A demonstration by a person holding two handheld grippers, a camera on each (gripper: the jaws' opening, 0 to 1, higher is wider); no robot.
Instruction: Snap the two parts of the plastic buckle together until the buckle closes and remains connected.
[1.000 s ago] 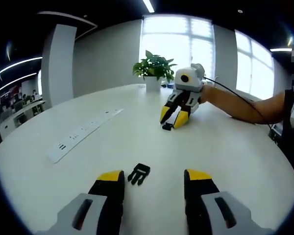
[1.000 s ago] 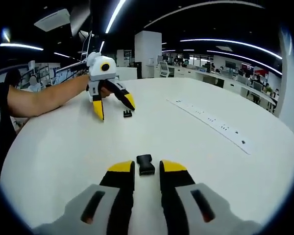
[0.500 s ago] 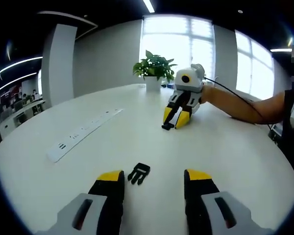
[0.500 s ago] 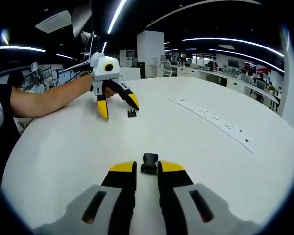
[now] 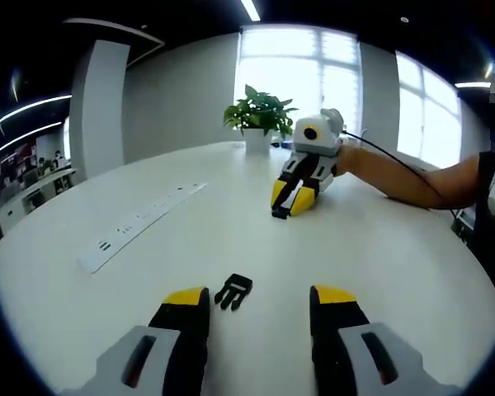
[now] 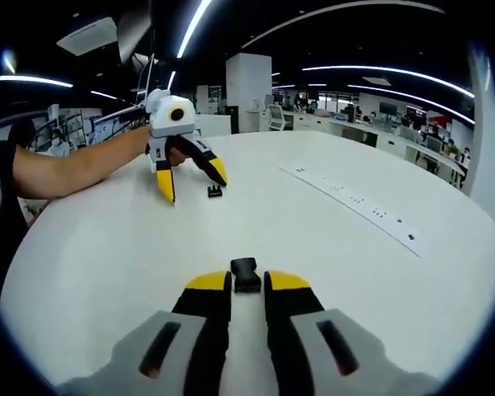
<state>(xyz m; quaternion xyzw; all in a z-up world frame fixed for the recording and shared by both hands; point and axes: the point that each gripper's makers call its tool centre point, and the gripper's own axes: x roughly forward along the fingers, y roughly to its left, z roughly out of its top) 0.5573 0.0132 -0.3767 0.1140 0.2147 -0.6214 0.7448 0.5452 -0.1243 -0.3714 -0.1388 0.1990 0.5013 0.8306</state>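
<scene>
No brand or writing can be read on anything here. The buckle lies in two black plastic pieces on the white counter. The pronged piece rests flat between the wide-spread jaws of the left gripper, touching neither. The socket piece, a small dark block, sits between the yellow tips of the right gripper, whose jaws stand narrow and close upon it. A long white power strip lies off to one side, a potted plant at the far edge.
</scene>
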